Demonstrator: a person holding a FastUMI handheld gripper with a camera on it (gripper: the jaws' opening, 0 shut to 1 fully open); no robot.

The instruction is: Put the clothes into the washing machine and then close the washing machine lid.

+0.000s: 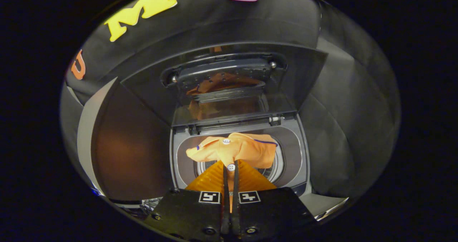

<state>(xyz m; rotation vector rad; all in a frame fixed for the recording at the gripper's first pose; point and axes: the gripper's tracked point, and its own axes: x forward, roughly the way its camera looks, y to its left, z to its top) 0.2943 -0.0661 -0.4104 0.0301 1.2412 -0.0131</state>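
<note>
Holding an orange garment point(234, 149) pinched between its two nearly closed fingers, the gripper point(230, 170) is hovering directly over the open mouth of a top-loading washing machine point(304, 152). The cloth is bunching just ahead of the fingertips, a white button showing at the pinch point, and it is hanging above the drum point(275, 168) rather than lying inside it. Beyond it, the lid point(222, 84) is standing raised at the back, its glass reflecting the orange fabric. By my reading, the loading step is under way: the fingers are needing to open so the garment drops into the drum, and afterwards the lid is waiting to be swung down.
</note>
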